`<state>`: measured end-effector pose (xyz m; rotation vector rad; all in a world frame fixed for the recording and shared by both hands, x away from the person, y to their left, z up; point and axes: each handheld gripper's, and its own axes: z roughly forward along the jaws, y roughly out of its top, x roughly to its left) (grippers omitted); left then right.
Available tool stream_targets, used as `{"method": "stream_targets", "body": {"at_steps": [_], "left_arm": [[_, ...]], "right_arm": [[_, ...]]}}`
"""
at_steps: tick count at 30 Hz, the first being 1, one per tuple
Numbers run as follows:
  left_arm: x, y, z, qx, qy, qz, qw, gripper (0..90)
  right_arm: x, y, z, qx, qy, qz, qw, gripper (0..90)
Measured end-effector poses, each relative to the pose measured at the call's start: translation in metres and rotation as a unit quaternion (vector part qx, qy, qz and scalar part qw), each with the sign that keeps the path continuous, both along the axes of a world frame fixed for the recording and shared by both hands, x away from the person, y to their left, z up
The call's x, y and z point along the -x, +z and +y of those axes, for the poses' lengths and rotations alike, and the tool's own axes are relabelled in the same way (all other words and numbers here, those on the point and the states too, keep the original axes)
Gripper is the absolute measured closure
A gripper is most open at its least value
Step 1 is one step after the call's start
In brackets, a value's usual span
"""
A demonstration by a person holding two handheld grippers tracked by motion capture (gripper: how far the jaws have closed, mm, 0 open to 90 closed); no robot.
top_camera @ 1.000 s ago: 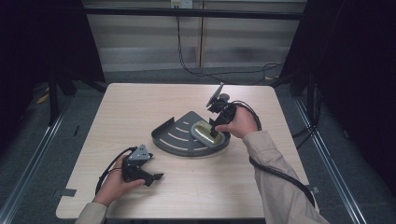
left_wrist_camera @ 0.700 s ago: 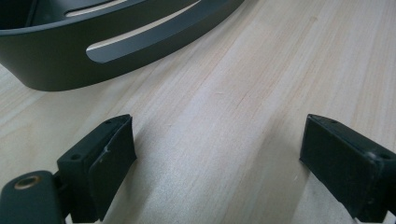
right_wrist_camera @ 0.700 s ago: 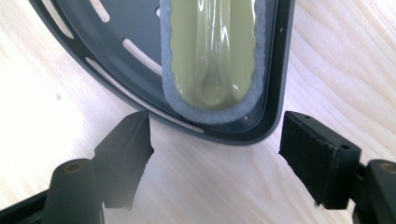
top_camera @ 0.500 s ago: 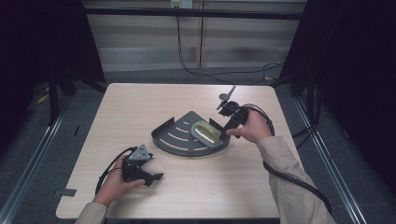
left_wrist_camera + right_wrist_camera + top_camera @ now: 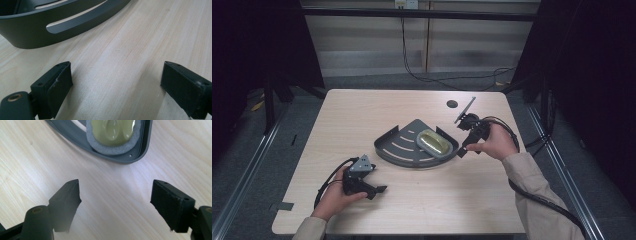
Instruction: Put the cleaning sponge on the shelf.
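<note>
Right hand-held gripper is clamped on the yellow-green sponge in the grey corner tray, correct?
No. The right hand-held gripper is open with nothing between its jaws, over bare table just off the tray. The sponge does lie in the tray. The right gripper view shows it.

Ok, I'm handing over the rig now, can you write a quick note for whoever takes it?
Right tongs: open, nothing between them, just off the right corner of the dark grey quarter-round slotted tray.
Left tongs: open, empty, resting on the light wooden table in front of the tray.
Yellow-green oval soap on its grey foam pad: lying in the tray's right part.
Done: the soap sits in the tray and is let go.
Left: probably nothing on the soap; check whether the tray itself needs moving.
</note>
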<state>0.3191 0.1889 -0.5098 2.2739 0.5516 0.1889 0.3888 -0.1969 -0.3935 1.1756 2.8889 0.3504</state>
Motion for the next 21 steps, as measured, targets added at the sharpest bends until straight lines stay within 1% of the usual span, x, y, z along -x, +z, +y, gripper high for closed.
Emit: {"method": "stream_targets", "body": {"at_steps": [3,8,10,14,15,16,17,21], "left_arm": [[0.0,0.0,0.0,0.001,0.0,0.001,1.0,9.7],[0.0,0.0,0.0,0.0,0.0,0.001,1.0,9.7],[0.0,0.0,0.0,0.0,0.0,0.001,1.0,9.7],[0.0,0.0,0.0,0.001,0.0,0.001,1.0,9.6],[0.0,0.0,0.0,0.0,0.0,0.001,1.0,9.7],[0.0,0.0,0.0,0.001,0.0,0.001,1.0,9.6],[0.0,0.0,0.0,0.001,0.0,0.002,1.0,9.7],[0.0,0.0,0.0,0.001,0.0,0.002,1.0,9.7]], "right_arm": [[0.004,-0.004,-0.004,-0.009,0.002,-0.001,1.0,23.4],[0.012,-0.013,-0.009,-0.008,0.009,0.01,0.9999,23.4],[0.014,-0.016,-0.011,-0.004,0.012,0.007,0.9999,23.4],[0.02,-0.021,-0.017,-0.001,0.012,0.012,0.9999,23.4],[0.021,-0.024,-0.019,-0.008,0.012,0.011,0.9998,23.4],[0.022,-0.024,-0.02,-0.005,0.012,0.013,0.9998,23.4],[0.024,-0.025,-0.021,-0.006,0.011,0.009,0.9999,23.4],[0.029,-0.029,-0.026,-0.009,0.012,0.01,0.9998,23.4]]}}
